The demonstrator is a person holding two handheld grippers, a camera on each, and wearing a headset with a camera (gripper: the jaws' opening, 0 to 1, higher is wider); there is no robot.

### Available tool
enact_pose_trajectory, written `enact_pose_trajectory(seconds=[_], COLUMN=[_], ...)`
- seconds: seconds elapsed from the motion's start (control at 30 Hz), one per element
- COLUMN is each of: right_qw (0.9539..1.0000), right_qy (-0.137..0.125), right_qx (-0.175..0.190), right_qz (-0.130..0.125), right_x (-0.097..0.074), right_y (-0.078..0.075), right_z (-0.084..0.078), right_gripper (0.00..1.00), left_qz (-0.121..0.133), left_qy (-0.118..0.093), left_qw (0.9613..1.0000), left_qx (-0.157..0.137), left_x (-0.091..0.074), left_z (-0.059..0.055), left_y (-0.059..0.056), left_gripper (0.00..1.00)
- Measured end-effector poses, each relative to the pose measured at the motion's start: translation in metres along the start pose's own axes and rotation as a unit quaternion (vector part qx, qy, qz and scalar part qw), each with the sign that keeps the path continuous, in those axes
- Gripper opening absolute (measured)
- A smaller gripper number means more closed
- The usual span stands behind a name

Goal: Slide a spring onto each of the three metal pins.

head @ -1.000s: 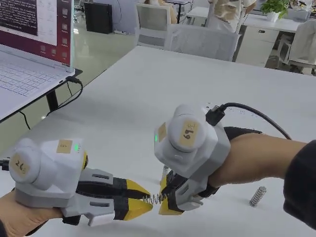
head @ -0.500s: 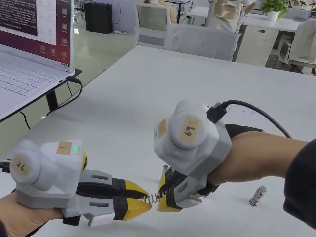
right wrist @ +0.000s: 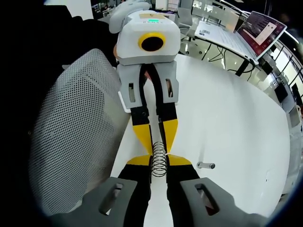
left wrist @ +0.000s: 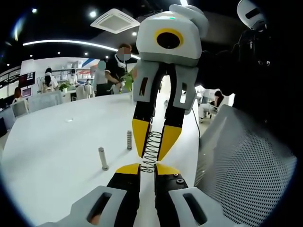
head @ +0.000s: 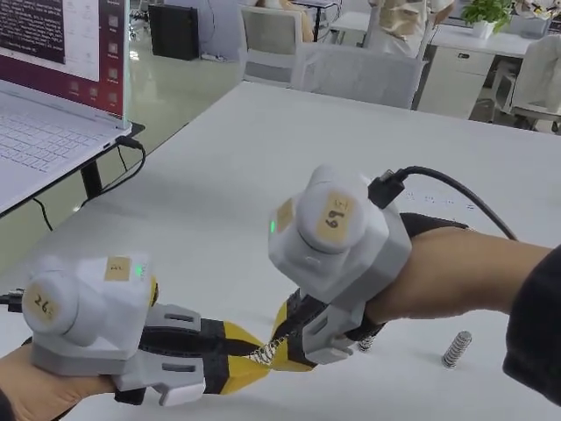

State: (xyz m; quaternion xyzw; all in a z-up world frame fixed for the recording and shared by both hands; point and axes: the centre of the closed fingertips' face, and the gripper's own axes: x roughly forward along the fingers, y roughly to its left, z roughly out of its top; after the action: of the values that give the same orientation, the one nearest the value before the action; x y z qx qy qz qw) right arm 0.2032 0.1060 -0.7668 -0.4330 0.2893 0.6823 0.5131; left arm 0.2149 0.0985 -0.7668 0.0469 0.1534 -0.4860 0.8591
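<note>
Office room recorded: ceiling vent (left wrist: 115, 20) overhead, white table (head: 263, 149) as work surface. An open laptop (head: 44, 79) is seen on a separate desk off the table's left edge, grey chairs (head: 351, 70) past its far edge, and a mesh chair (left wrist: 246, 161) at its near edge. Above the table's near edge the left gripper (head: 252, 361) and right gripper (head: 282, 340) are met tip to tip. One spring (head: 264, 353) is pinched between them, each narrow-set jaw pair clamped on one end. On the table an upright metal pin (left wrist: 102, 158) and a loose spring (head: 457, 348) are noted.

Left gripper (head: 250, 364) meets right gripper (head: 282, 350) tip to tip; jaws pinched.
</note>
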Motion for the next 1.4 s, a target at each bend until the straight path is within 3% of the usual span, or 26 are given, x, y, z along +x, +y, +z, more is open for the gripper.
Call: enact_pose_trajectory(seconds=[0.67,1.0,1.4], right_qw=[0.9999,0.9999,1.0000], right_qy=[0.008,0.006,0.006], right_qx=[-0.013,-0.010,-0.004], right_qz=[0.003,0.009,0.004], right_x=[-0.0016,-0.0001,0.0015], right_y=[0.0061,0.0071,0.0030], right_z=[0.0041,0.0044,-0.0003], right_gripper=[0.09,0.13,0.11], left_qz=[-0.011,-0.011,-0.009], left_qy=[0.003,0.003,-0.003], left_qw=[0.9999,0.9999,0.9999], left_qx=[0.006,0.004,0.003], left_x=[0.0069,0.0050,0.0030], left_z=[0.0012,-0.0004,0.0017], left_y=[-0.0103,-0.0087,-0.0083], left_gripper=[0.02,0.01,0.01])
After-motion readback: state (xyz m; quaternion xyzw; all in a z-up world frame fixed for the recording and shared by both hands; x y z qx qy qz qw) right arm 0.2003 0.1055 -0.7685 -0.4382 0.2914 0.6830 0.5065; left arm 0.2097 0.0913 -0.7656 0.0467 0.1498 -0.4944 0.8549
